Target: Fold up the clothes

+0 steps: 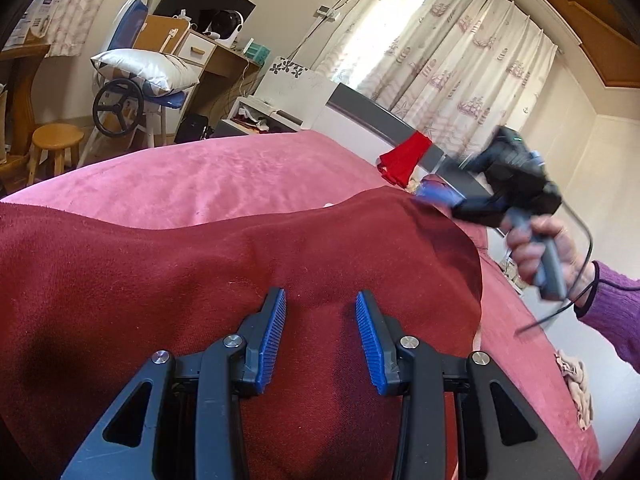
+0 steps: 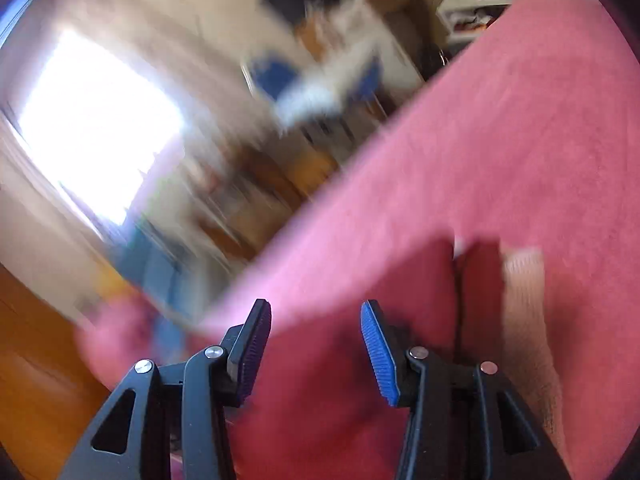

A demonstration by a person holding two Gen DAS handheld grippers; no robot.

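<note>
A dark red garment (image 1: 240, 280) is spread over a pink bedcover (image 1: 224, 176), filling most of the lower left-wrist view, with its far edge running across the cover and its right edge curving down toward the cover's side. The left gripper (image 1: 321, 300) is seen above the garment with its jaws apart, the blue ribbed pads (image 1: 276, 332) holding nothing; whether the tips touch the cloth cannot be told. At the garment's far right corner the right gripper (image 1: 434, 194) is seen, blurred, gripped by a hand (image 1: 536, 244) in a purple sleeve (image 1: 612, 312), with a black cable (image 1: 576, 292) trailing from it. In that view its blue tips sit right at the corner, but contact is not clear. In the right-wrist view, which is heavily blurred, the right gripper's (image 2: 316, 308) jaws are spread wide and nothing is held between them; red cloth (image 2: 340, 380) and pink cover (image 2: 520, 140) lie beneath. A bright red piece of cloth (image 1: 404, 156) is seen beyond the bed's far corner. A wooden stool (image 1: 56, 148), a chair bearing a pillow (image 1: 144, 68) and patterned curtains (image 1: 448, 52) are seen behind.
</note>
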